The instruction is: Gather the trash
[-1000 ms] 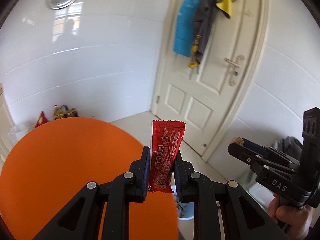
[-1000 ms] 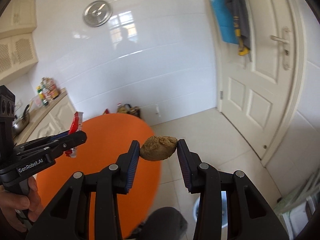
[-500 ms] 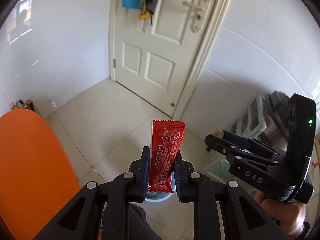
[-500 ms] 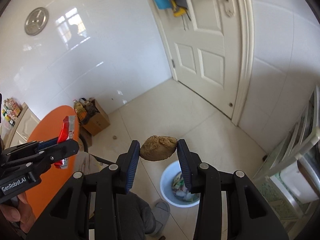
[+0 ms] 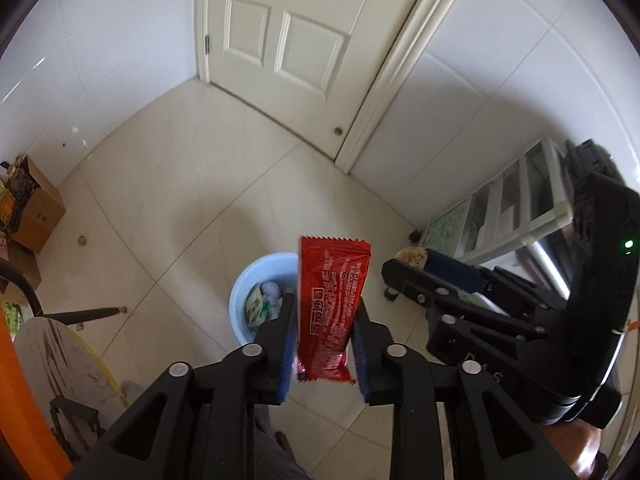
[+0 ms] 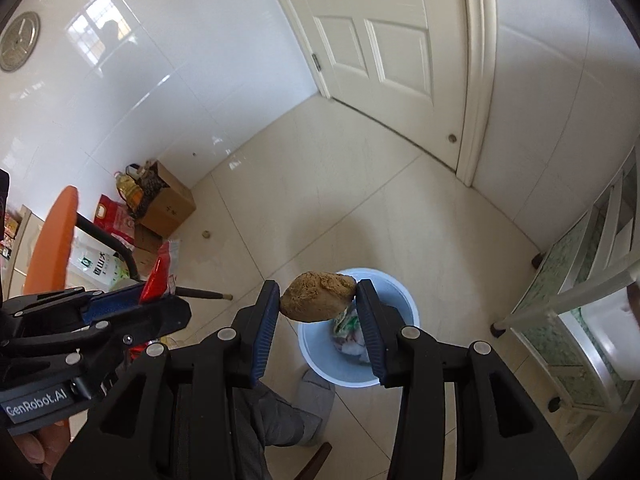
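Jaws of left gripper opening around red wrapper; right gripper opening, brown lump between pads, above blue bin.

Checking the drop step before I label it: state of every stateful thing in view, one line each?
left gripper: jaws opening, red wrapper between them
red wrapper: upright, above the bin
right gripper: jaws opening, brown lump between them
brown lump: above the bin, not yet dropped
blue bin: on the floor, no lid, trash inside
door: closed
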### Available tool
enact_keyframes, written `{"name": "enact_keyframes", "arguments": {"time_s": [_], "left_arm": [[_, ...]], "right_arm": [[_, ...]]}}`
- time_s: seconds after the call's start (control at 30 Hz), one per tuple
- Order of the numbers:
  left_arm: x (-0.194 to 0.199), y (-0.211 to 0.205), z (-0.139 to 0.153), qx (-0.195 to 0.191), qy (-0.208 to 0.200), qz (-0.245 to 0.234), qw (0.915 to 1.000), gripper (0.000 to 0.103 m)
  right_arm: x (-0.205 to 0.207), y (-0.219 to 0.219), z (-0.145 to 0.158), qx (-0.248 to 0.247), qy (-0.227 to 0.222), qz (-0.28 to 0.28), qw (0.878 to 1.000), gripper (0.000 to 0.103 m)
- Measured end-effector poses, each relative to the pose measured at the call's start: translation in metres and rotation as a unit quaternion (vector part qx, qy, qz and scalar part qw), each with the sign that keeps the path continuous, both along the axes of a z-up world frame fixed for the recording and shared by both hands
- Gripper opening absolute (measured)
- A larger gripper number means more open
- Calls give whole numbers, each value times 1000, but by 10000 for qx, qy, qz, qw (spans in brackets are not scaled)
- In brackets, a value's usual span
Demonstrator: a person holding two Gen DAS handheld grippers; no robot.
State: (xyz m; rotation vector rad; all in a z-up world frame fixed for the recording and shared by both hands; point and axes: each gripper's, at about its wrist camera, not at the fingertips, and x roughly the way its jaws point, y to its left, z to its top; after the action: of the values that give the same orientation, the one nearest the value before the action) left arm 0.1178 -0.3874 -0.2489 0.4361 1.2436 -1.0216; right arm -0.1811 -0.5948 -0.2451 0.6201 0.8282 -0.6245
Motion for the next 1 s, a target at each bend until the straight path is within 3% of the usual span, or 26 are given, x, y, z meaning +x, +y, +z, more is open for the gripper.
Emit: {"name": "enact_keyframes", "arguments": {"time_s": [0.07, 0.13, 0.2, 0.27, 0.33, 0.37, 0.43, 0.7, 1.0], "left_arm": [[4, -10, -4, 109, -2, 25, 9999, 43], [6, -16, -5, 197, -87, 50, 9998, 63], [13, -26, -6, 201, -120, 97, 9997, 69], [11, -31, -5, 247, -159, 160, 9994, 76], [9, -50, 0, 243, -248, 225, 9991, 83], [8, -51, 1, 238, -323, 254, 9989, 84], [4, -50, 6, 230, -514, 309, 9979, 91], [-22, -21, 34, -121, -812, 576, 9950, 91], [-49, 59, 108, -850, -1396, 878, 9826, 93]], "right_arm": [[0, -6, -8, 91, 55, -79, 9999, 42], [0, -10, -13, 139, 48, -125, 9998, 45], [-1, -12, -15, 145, 70, -180, 9997, 55], [-3, -13, -16, 153, 66, -250, 9995, 84], [-3, -12, -14, 87, 81, -368, 9993, 100], [-4, -12, -13, 64, 83, -429, 9990, 103], [-6, -11, -13, 66, 126, -508, 9986, 103], [-10, 4, 8, -169, 88, -623, 9979, 103], [-4, 51, 76, -757, -293, -454, 9957, 103]]}}
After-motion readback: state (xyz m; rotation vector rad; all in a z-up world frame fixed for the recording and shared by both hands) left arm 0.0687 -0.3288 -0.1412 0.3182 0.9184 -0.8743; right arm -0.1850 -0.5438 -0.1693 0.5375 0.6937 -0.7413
